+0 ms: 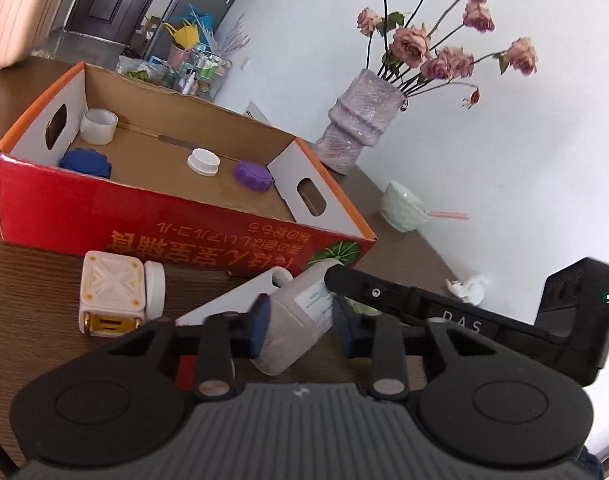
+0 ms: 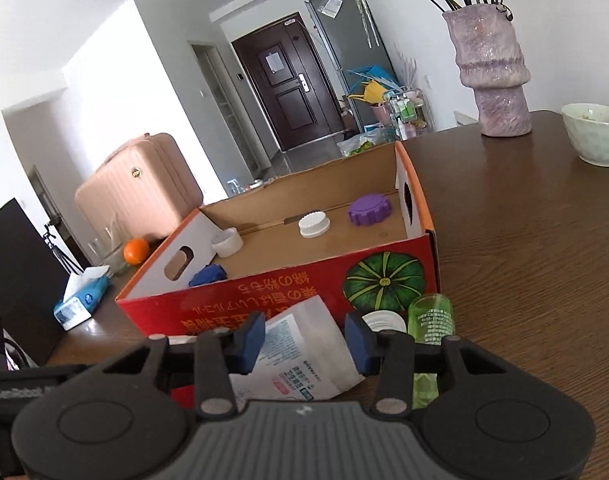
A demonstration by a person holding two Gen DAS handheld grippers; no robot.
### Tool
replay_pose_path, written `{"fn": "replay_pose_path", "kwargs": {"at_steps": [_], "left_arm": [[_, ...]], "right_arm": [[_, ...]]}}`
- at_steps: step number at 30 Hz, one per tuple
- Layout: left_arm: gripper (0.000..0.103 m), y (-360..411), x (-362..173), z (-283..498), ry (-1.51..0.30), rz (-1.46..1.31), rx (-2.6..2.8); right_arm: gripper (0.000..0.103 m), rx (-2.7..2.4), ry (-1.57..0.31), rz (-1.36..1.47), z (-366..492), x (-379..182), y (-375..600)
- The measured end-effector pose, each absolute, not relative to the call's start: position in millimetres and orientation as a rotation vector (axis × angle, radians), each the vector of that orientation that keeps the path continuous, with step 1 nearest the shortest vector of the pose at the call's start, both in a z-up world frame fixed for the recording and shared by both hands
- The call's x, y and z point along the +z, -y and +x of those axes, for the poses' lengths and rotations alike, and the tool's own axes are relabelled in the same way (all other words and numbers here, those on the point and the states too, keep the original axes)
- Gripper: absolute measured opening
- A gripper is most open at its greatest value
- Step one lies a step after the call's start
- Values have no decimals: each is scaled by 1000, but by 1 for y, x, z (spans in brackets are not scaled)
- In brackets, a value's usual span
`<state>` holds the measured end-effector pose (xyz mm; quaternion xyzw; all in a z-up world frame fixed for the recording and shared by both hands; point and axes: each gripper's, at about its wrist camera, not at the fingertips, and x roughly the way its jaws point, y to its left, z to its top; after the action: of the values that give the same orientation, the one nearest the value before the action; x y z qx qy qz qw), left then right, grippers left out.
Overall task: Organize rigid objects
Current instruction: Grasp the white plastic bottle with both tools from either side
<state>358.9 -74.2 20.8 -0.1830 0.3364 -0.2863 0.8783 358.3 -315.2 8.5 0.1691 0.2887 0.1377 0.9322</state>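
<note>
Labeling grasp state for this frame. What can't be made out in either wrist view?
- Left wrist: whether the left gripper pads touch the white jug; its base is behind the fingers.
- Left wrist: jug label text, blurred.
- Right wrist: lower half of the white pouch, behind the right gripper.
- Right wrist: green bottle base, behind a finger.
- Right wrist: blue cap, partly behind the red box wall.

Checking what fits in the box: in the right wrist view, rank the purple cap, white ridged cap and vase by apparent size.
1. Vase
2. Purple cap
3. White ridged cap, only slightly smaller than the purple one; both sit at similar depth.
</note>
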Motion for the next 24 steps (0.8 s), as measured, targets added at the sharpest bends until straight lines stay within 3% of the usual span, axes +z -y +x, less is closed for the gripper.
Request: {"fn": "replay_pose_path", "kwargs": {"at_steps": [11,24], "left_arm": [[26,73,22,311,-726,-348,-532],[27,68,11,201,-716,-260,-497]], "right_arm": [[31,326,-606,350,289,6,313],[31,365,-620,294,177,-9,295]]}}
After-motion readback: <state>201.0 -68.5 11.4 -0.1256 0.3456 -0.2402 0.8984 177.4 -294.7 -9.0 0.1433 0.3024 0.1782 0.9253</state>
